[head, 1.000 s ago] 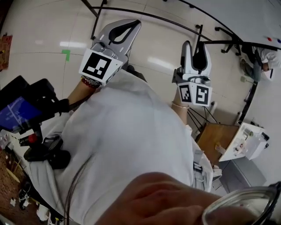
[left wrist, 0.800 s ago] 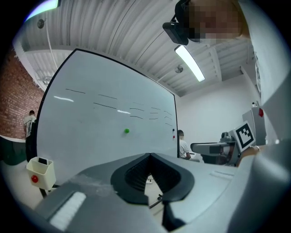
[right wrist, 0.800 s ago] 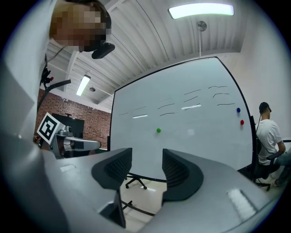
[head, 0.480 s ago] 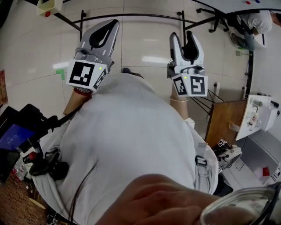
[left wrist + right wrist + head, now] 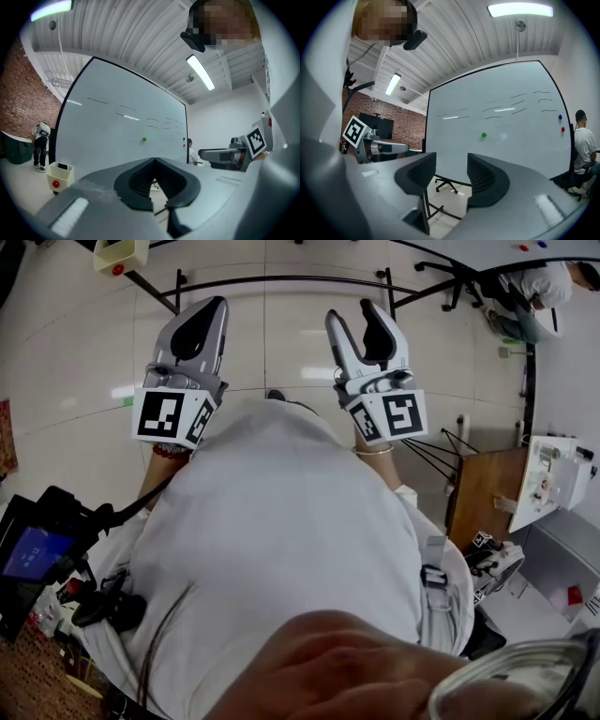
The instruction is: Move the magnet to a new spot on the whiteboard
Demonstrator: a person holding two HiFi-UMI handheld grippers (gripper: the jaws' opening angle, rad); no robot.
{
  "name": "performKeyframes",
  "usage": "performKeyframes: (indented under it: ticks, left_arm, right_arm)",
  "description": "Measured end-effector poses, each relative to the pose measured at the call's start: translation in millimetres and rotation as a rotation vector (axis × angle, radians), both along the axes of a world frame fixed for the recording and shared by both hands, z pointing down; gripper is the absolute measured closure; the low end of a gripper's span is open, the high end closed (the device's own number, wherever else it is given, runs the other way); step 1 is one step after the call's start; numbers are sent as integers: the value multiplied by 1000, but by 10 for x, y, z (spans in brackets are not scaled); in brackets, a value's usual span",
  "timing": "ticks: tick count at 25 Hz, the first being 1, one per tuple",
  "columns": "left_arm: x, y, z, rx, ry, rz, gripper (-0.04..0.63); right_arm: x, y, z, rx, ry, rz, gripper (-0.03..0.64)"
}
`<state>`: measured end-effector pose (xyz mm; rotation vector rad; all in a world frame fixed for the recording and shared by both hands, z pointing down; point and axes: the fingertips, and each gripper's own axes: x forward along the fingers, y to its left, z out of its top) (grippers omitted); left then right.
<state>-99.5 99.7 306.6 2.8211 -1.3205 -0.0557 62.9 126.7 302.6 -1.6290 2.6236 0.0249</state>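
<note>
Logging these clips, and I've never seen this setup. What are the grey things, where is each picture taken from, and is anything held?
No robot here: a person carries two grey hand-held tools, one per side. The head view looks down from their head at both tools. The other two cameras ride on the tools, looking along the tongs. The left tongs are shut on nothing; the right tongs stand apart, empty. Ahead stands a whiteboard bearing a green magnet, well away from both tools and not yet touched.
</note>
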Motion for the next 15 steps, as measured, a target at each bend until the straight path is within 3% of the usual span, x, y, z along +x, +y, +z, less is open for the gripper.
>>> performKeyframes:
  ticks: [10,13,15]
  left_arm:
    - [-365,88,96,-38,2,-36,589]
    - [-263,21,208,-89,-15,28,589]
    - [-104,60,209,-108,9,111,589]
  right_arm:
    - [-273,30,168,-66,-7,4,414]
    - [-291,7,135,-56,5,8,414]
    - [-234,-25,139,-68,-41,17,414]
